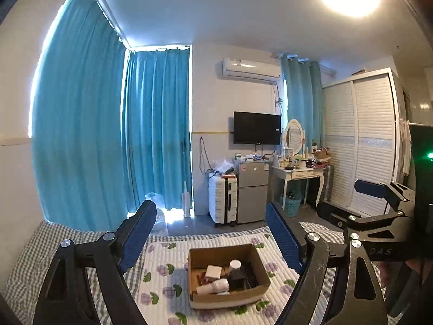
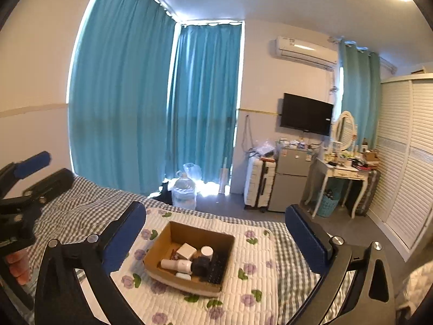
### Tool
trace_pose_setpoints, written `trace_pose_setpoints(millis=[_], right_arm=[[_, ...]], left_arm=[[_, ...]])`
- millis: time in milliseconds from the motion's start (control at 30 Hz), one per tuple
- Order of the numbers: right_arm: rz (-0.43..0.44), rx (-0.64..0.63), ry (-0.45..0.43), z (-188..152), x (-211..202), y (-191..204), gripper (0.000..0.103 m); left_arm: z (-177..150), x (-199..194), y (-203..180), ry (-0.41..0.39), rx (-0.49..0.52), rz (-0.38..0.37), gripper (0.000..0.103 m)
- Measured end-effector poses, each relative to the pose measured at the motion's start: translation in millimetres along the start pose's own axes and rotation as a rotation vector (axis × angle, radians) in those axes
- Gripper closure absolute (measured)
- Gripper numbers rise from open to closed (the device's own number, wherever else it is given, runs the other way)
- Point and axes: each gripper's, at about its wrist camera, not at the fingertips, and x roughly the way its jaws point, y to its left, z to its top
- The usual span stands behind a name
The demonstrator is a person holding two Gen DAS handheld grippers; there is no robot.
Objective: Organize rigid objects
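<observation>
A brown cardboard box (image 1: 194, 254) (image 2: 162, 246) sits on a white floral quilt on the bed. Inside lie a white cube (image 1: 213, 271) (image 2: 186, 250), a black jar with a white lid (image 1: 235, 269) (image 2: 206, 254), a white tube on its side (image 1: 213, 287) (image 2: 176, 264) and a black keypad-like item (image 1: 250, 275) (image 2: 217, 269). My left gripper (image 1: 211, 233) is open and empty, held above and in front of the box. My right gripper (image 2: 219, 233) is open and empty, also above the box. Each gripper shows at the edge of the other's view.
The quilt (image 1: 162, 268) lies over a grey checked sheet (image 2: 81, 203). Beyond the bed's far edge are a water jug (image 2: 184, 193), a white suitcase (image 1: 223, 203), a small fridge (image 1: 251, 189), a dressing table (image 1: 300, 173) and a wardrobe (image 1: 360, 140).
</observation>
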Motion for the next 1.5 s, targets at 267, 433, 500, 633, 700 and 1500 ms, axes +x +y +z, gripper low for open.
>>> trace_pose_setpoints(millis=[267, 433, 500, 633, 700, 1500], right_arm=[[0.043, 0.139, -0.158, -57.9, -39.9, -13.6, 0.0], [-0.046, 0.115, -0.137, -114.1, -5.6, -13.5, 0.0], [-0.059, 0.1, -0.079, -136.8, 21.5, -12.5, 0.0], [-0.038, 0.103, 0.014, -172.9, 60.4, -10.9, 0.0], [-0.035, 0.099, 0.075, -188.8, 77.8, -8.2, 0.0], [-0.082, 0.049, 0.117, -213.0, 87.0, 1.9, 0.0]], left_arm=[[-59.6, -22.4, -3.5, -0.086, -0.037, 0.064, 0.016], [-119.1, 23.0, -5.5, -0.017, -0.042, 0.064, 0.016], [-142.8, 41.8, -5.5, 0.027, -0.042, 0.066, 0.016], [-187.2, 72.0, 1.2, 0.123, -0.086, 0.074, 0.016], [-203.7, 74.3, 2.0, 0.144, -0.079, 0.087, 0.016], [-217.2, 74.6, -0.8, 0.2, -0.039, 0.095, 0.016]])
